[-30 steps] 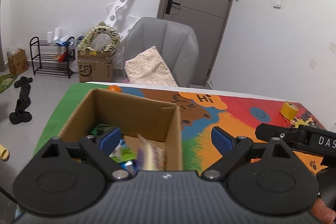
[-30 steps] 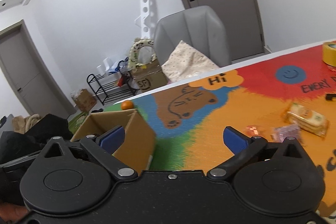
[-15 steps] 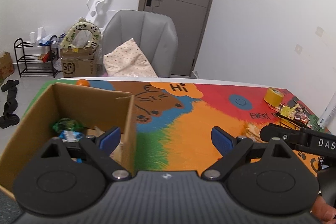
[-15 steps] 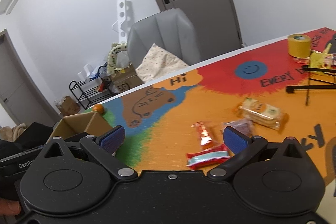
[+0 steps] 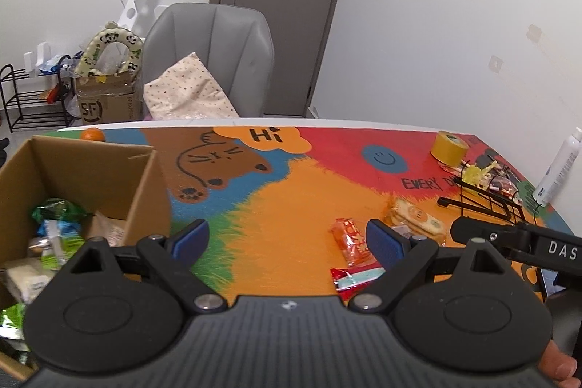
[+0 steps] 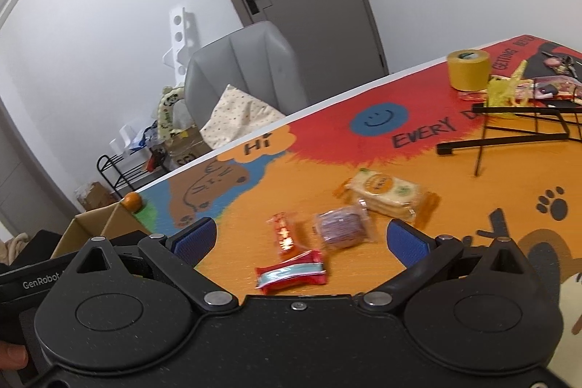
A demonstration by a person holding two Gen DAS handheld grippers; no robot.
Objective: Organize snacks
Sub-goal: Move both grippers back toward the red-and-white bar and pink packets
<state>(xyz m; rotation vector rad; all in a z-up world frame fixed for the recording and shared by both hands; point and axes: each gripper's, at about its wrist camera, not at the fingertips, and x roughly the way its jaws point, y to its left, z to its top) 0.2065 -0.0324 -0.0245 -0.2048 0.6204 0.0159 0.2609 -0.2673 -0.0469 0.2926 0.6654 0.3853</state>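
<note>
We're over the bright cartoon tablecloth point(image 6: 254, 202) with both claws released and carrying nothing: the right gripper point(image 6: 302, 237) has its blue pads spread wide, and the left gripper point(image 5: 287, 237) is just as wide apart. Four snacks lie loose between the right jaws. At six o'clock, nearest us, sits the red-and-teal wrapped bar point(image 6: 291, 273); just beyond it at eleven o'clock is the small orange-red packet point(image 6: 284, 234); at one o'clock is the clear pouch holding a dark purple cake point(image 6: 342, 227), and behind it the cream cracker pack point(image 6: 385, 193) with orange ends. These look light, crinkly and slippery, so we'd pinch across the narrow middle of the bar, not its crimped ends. The crackers likely snap, so go gently there. In the left view the cardboard box point(image 5: 145, 170) sits at nine o'clock, already holding green and pale wrappers, though what exactly they are we can't make out.
</note>
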